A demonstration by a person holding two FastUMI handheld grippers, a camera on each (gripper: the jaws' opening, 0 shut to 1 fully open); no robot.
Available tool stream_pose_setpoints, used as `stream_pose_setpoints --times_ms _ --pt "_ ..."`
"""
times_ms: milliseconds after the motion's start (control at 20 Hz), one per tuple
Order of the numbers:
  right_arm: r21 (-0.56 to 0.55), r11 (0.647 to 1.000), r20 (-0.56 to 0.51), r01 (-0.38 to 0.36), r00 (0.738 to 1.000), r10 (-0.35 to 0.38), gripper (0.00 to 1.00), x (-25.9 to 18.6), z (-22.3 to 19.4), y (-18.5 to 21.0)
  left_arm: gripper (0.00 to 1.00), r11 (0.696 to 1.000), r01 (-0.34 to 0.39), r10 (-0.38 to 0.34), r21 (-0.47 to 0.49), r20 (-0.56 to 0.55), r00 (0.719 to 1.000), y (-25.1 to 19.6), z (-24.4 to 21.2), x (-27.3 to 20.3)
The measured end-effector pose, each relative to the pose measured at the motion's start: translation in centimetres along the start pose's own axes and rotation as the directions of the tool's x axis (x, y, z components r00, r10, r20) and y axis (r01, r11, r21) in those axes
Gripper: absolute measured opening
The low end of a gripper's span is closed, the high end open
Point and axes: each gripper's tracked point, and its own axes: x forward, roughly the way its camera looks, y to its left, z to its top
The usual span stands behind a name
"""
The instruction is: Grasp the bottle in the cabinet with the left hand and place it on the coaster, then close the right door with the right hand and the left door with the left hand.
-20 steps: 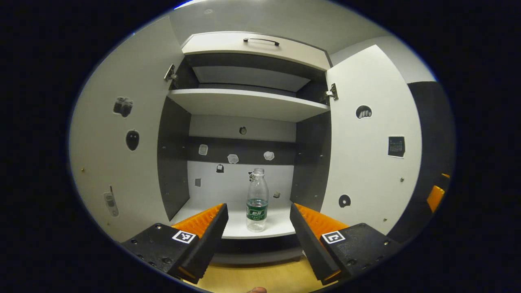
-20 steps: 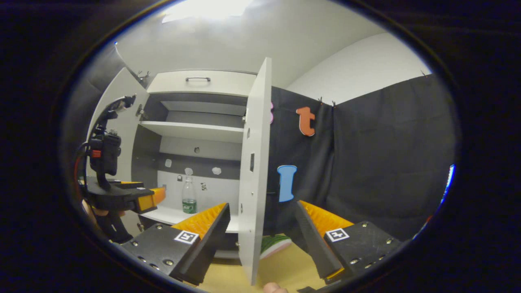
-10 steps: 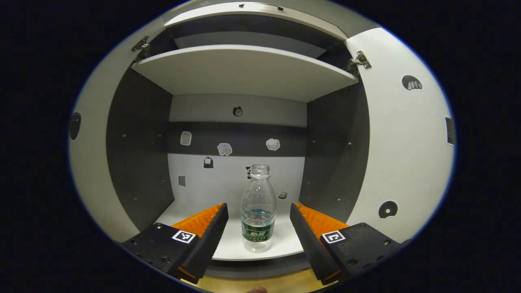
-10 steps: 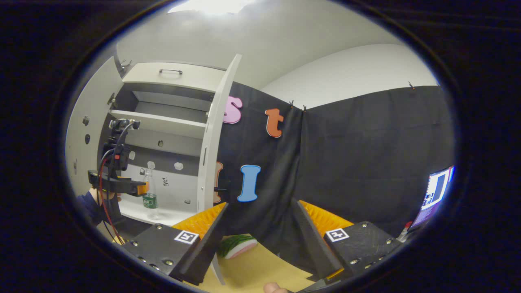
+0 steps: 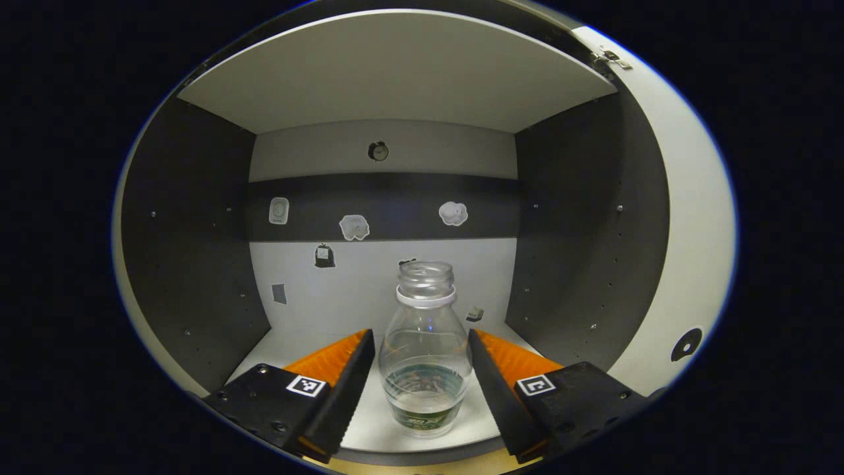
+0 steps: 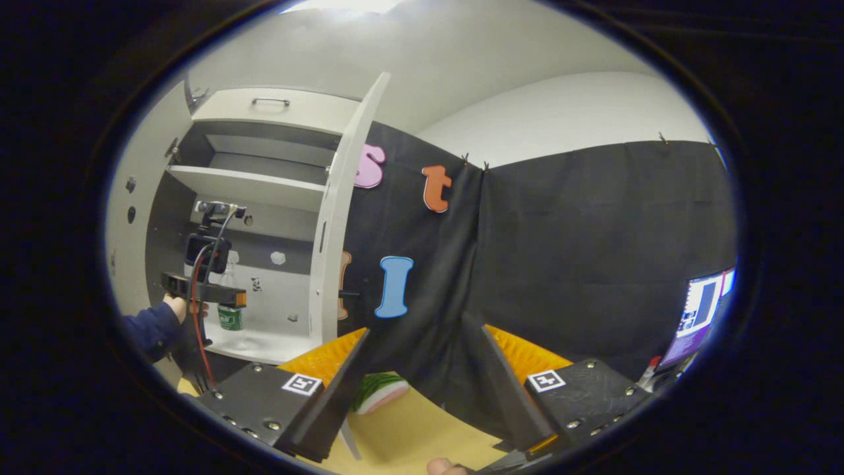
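Observation:
A clear, capless bottle with a green label and a little water stands upright on the cabinet's lower shelf. My left gripper is open, with one finger on each side of the bottle's body and a small gap on both sides. In the right gripper view the bottle stands just beyond the left gripper, which a hand in a blue sleeve holds inside the cabinet. My right gripper is open over the wooden table and holds nothing.
Both cabinet doors stand open: the right door edge-on, the left door at the far left. A green and pink flat object lies on the table by the right door. A lit screen is at the far right.
My left gripper has moved forward into the cabinet, so the bottle now stands between its fingers. The right gripper view has shifted only a little.

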Motion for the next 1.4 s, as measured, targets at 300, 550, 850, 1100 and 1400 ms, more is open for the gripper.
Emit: stream_pose_setpoints --times_ms 300,550,850,1100,1400 --pt "0.032 0.999 -0.014 -0.005 1.000 0.006 0.96 0.2 -0.6 0.0 0.77 0.997 0.071 -0.071 -0.020 -0.012 0.997 -0.9 0.1 -0.7" --pt "0.050 0.998 -0.012 -0.034 0.999 0.035 0.98 0.5 -0.6 -0.1 0.75 0.983 0.161 -0.163 -0.090 -0.013 0.987 -1.3 0.6 -5.3" --pt "0.056 0.993 0.015 -0.102 0.995 0.101 0.98 0.1 0.1 0.3 0.76 0.972 0.207 -0.209 -0.109 -0.014 0.978 0.3 0.6 -12.2" --pt "0.060 0.985 0.034 -0.162 0.986 0.160 0.96 -0.9 1.0 0.9 0.75 0.976 0.198 -0.201 -0.093 -0.019 0.980 2.2 -2.5 -17.0" --pt "0.056 0.979 0.064 -0.195 0.979 0.192 0.98 -2.1 2.4 0.4 0.76 0.970 0.205 -0.216 -0.129 -0.077 0.973 3.2 -9.8 -20.6"
